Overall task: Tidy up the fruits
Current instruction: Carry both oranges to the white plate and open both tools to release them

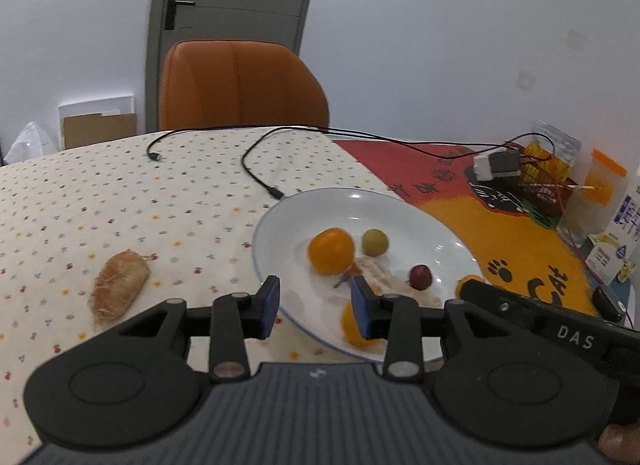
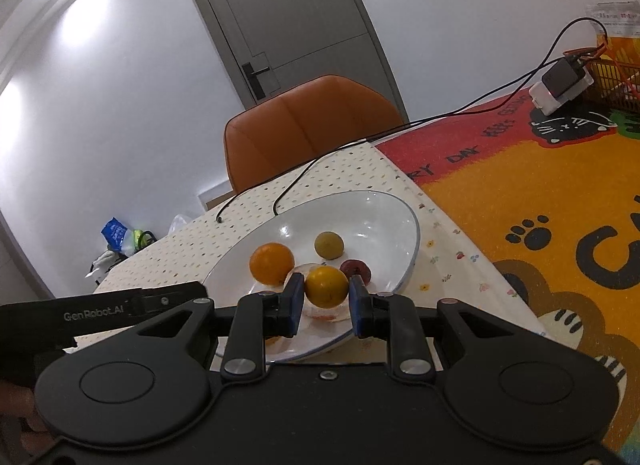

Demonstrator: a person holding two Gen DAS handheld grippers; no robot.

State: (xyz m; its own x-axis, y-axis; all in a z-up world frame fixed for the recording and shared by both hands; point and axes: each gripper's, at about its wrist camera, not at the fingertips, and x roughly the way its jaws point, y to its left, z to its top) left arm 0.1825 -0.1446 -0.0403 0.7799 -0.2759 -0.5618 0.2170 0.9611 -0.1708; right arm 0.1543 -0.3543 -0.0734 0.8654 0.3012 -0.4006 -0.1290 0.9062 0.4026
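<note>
Between the blue pads of the right gripper (image 2: pixel 325 301) sits a yellow-orange fruit (image 2: pixel 326 287), over the near part of the white plate (image 2: pixel 404 253). The pads stand at its two sides; whether they press it or have just let go cannot be told. Ahead of the gripper, on the plate, lie a larger orange (image 2: pixel 271 263), a green-yellow fruit (image 2: pixel 329 245) and a small dark red fruit (image 2: pixel 356 269). The left gripper (image 1: pixel 316 305) hovers over the near plate rim with its jaws parted and nothing between them; a fibrous brown husk (image 1: pixel 119 291) lies on the spotted tablecloth (image 1: pixel 120 201) to its left. The held fruit appears light, round and smooth-skinned, so it will likely roll or slip. Grip should fall across its widest girth, with moderate force to avoid bruising.
</note>
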